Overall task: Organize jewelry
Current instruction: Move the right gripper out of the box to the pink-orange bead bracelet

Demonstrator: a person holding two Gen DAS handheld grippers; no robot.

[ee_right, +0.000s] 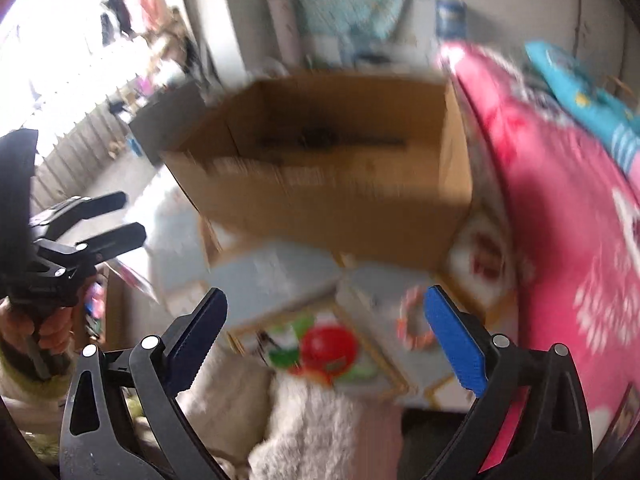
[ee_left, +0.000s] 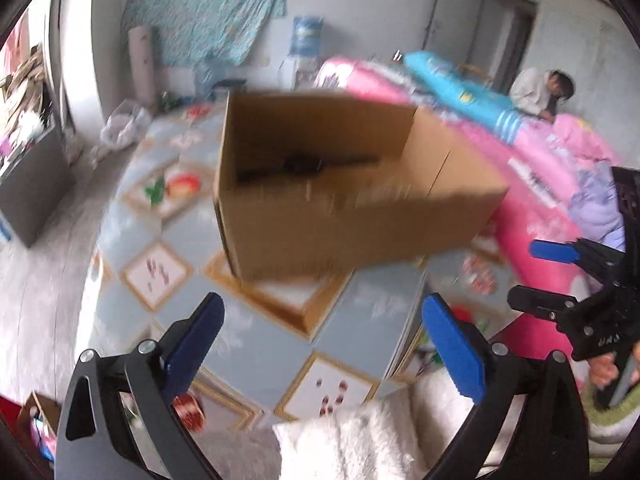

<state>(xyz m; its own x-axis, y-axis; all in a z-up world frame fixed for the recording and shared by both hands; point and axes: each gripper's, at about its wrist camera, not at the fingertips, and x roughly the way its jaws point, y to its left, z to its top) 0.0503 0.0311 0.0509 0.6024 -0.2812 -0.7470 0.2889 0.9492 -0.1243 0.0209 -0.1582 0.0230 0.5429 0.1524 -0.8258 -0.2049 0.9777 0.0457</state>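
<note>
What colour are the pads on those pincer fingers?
Blue pads on black arms, on both the left gripper and right gripper. They show best in the left wrist view.

No legible text, water jug label (ee_left: 306, 36) and bedding prints too blurred

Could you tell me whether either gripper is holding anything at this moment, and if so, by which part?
Nothing is held. The left gripper and the right gripper are both open and empty, short of the cardboard box.
</note>
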